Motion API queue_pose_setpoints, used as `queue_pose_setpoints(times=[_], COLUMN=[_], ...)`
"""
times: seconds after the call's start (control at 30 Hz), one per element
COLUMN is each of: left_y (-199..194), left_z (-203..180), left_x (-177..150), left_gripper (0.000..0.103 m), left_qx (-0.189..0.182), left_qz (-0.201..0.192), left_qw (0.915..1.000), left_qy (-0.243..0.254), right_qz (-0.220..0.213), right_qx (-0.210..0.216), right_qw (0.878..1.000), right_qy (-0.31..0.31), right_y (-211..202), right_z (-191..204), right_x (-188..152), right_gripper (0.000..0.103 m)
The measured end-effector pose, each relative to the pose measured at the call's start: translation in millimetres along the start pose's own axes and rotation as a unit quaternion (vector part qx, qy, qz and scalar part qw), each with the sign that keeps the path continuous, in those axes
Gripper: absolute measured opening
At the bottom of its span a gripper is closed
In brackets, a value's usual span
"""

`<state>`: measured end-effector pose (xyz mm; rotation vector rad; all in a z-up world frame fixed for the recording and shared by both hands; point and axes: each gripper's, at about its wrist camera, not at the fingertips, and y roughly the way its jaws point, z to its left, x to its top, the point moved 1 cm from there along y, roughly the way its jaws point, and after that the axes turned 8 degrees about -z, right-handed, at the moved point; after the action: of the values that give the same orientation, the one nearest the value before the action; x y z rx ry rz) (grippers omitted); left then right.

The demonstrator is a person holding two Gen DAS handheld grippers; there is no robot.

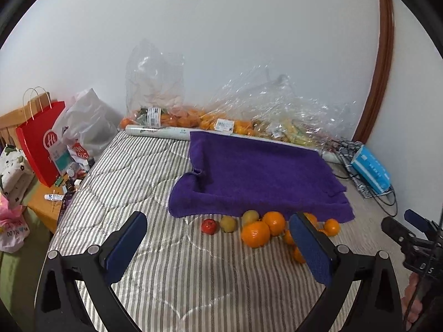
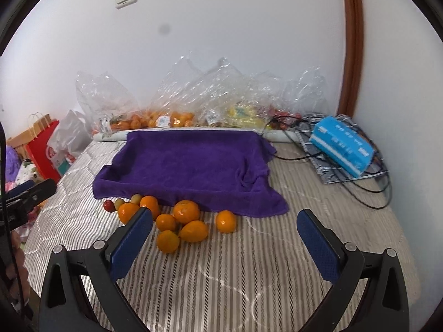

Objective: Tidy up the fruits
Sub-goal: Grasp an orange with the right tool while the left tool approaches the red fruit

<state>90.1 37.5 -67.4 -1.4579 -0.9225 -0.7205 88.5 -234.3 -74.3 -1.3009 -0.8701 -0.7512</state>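
Observation:
Several oranges (image 2: 186, 211) lie in a loose pile on the striped bed, at the near edge of a purple towel (image 2: 191, 163). A small red fruit (image 1: 208, 226) and two yellow-green fruits (image 1: 228, 223) lie at the pile's left end. The oranges (image 1: 255, 233) and the towel (image 1: 257, 174) also show in the left wrist view. My left gripper (image 1: 218, 235) is open and empty, held above the bed just short of the fruits. My right gripper (image 2: 224, 231) is open and empty, near the pile's right side.
Clear plastic bags of oranges and other fruit (image 2: 166, 110) line the wall behind the towel. A blue tissue pack (image 2: 342, 145) and black cables (image 2: 371, 188) lie at the right. A red paper bag (image 1: 41, 149) and white bags stand left of the bed.

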Motion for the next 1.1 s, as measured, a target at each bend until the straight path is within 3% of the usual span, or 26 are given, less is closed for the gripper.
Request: queue_pose_setpoints(times=[0.17,0.4,0.83,1.1], left_y=[26.3,49.4,87.5,99.3], left_z=[0.1,-1.0,9.1,17.9], left_x=[-7.2,-14.8,-26.8,-29.4], left_gripper=[0.103,0.103,0.099,0.094], left_qx=[0.008,0.022,0.007,-0.013], left_qz=[0.014,0.023,0.067,0.076], left_qw=[0.9998,0.999,0.9971,0.997], left_qy=[0.009,0.031,0.033,0.013], right_qz=[0.005,0.002,0.033,0.069], right_qx=[0.006,-0.021,-0.029,-0.004], right_qw=[1.0,1.0,0.999,0.997], right_qy=[0.029,0.007,0.006,0.024], right_y=[19.8,38.6,82.3,106.9], right_z=[-13.6,-19.8,-21.2,-23.9], right_x=[-7.9,-11.9,-28.8,-36.6], right_gripper=[0.102,0.102,0.094,0.073])
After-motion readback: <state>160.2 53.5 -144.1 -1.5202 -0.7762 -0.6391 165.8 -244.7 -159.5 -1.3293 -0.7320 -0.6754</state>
